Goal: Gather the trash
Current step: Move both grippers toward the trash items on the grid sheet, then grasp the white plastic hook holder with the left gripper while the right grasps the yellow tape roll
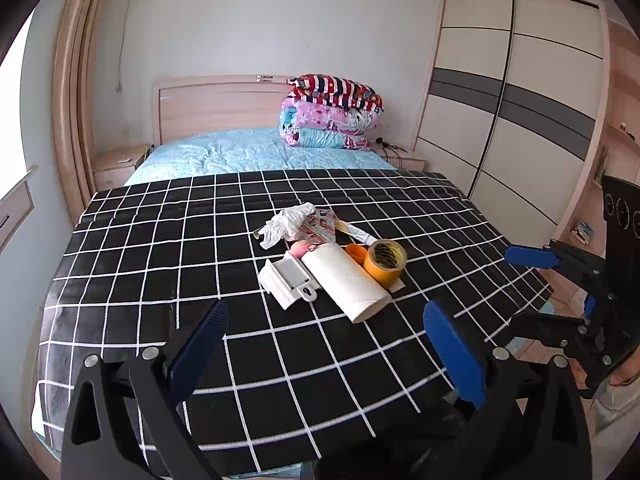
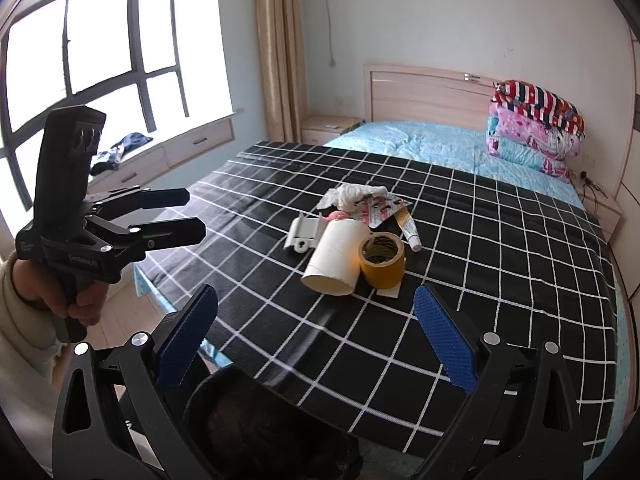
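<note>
Black checked cloth (image 1: 160,280) holds trash pile (image 1: 332,256); my left gripper (image 1: 324,332) and right gripper (image 2: 316,320) both wide, empty.

The left black two-finger gripper with blue textured pads (image 1: 326,344) is held level and forward, its jaws spread wide with nothing between them. In the right wrist view this same tool appears at the left edge, gripped around its black pistol handle by the person's left hand (image 2: 76,300), which emerges from a cream knitted sleeve (image 2: 20,344). The right black two-finger gripper with blue textured pads (image 2: 316,338) also points forward, jaws equally wide apart and empty. Both grippers hang in the air, touching nothing, well apart from each other.
</note>
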Demonstrator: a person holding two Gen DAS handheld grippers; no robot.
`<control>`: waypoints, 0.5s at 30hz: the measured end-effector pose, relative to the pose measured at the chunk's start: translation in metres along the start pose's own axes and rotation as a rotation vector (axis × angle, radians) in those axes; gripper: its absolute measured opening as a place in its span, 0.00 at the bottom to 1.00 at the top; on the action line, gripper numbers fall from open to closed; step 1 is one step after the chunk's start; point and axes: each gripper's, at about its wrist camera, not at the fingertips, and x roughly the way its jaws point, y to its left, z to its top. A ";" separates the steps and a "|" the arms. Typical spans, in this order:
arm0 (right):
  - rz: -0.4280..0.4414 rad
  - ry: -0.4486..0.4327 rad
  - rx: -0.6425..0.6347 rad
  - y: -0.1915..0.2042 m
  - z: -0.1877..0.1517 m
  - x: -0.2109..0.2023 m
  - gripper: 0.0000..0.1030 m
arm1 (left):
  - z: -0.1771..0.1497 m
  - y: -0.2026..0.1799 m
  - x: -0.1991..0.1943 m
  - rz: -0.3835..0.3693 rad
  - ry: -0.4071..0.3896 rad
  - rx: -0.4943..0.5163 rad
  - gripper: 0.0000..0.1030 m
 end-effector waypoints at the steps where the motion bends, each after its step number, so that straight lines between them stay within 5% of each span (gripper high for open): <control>1: -0.002 0.005 0.004 -0.002 0.001 0.004 0.97 | 0.001 0.002 0.006 0.001 0.007 -0.004 0.92; 15: -0.044 0.067 0.064 -0.031 0.007 0.055 0.96 | 0.011 0.023 0.074 0.028 0.104 -0.064 0.92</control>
